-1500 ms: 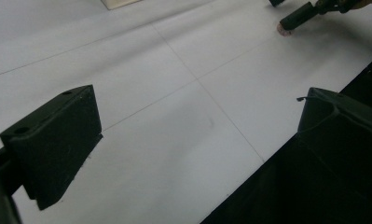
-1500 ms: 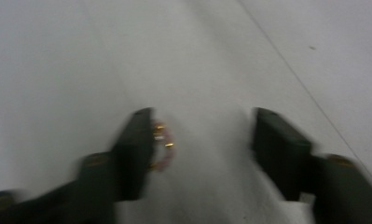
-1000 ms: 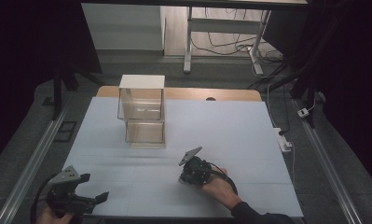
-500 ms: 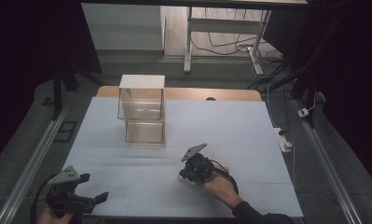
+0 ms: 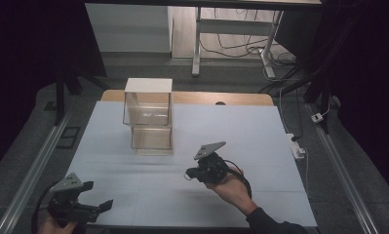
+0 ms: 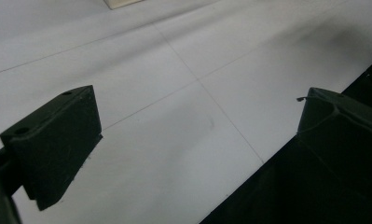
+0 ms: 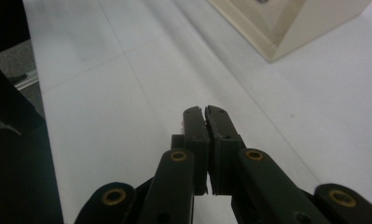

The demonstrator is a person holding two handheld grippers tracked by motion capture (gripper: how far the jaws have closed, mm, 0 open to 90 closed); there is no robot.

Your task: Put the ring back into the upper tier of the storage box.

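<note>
While the right gripper (image 5: pixel 188 174) hovers near the clear box stack (image 5: pixel 148 117), jaws pressed together on nothing, the left gripper (image 5: pixel 106 204) waits near-left, jaws wide and empty.

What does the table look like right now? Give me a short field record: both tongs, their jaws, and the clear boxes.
left tongs: near-left table edge, jaws wide apart, nothing between them
right tongs: above the white table, jaws together; whether they pinch anything is too small to tell
stacked clear boxes: two, one on the other, far-left centre, apart from both tongs
box contents: none seen
</note>
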